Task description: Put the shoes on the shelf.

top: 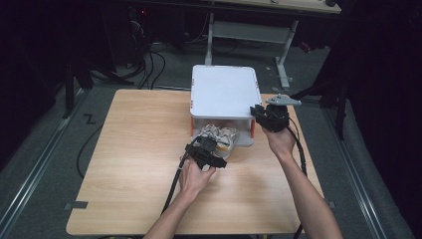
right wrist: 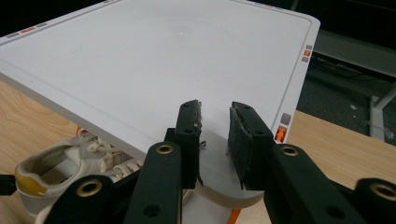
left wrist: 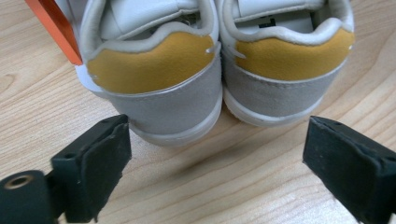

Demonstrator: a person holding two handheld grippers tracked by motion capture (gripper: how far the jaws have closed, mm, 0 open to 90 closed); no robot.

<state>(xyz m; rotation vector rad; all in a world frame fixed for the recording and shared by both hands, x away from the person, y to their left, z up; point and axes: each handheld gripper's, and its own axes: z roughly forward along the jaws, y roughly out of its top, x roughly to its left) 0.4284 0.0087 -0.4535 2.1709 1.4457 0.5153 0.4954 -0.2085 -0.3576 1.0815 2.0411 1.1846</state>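
Note:
A pair of white shoes [top: 219,135] with yellow heel patches stands under the top board of a white rack [top: 224,89], heels toward me. In the left gripper view the left heel [left wrist: 156,74] and the right heel [left wrist: 287,65] rest on the wood just past my left gripper [left wrist: 219,158]. That gripper [top: 210,148] is open wide and touches neither shoe. My right gripper [top: 259,113] lies over the near right corner of the rack's top board [right wrist: 163,60]. Its jaws [right wrist: 215,116] stand a narrow gap apart with nothing between them. One shoe [right wrist: 42,172] peeks out below the board.
The rack stands on orange posts [left wrist: 53,25] at the far middle of the wooden table [top: 144,149]. Bare wood lies to the left and toward the near edge. Cables trail from both grippers. Beyond the table are a dark floor and a desk frame [top: 249,30].

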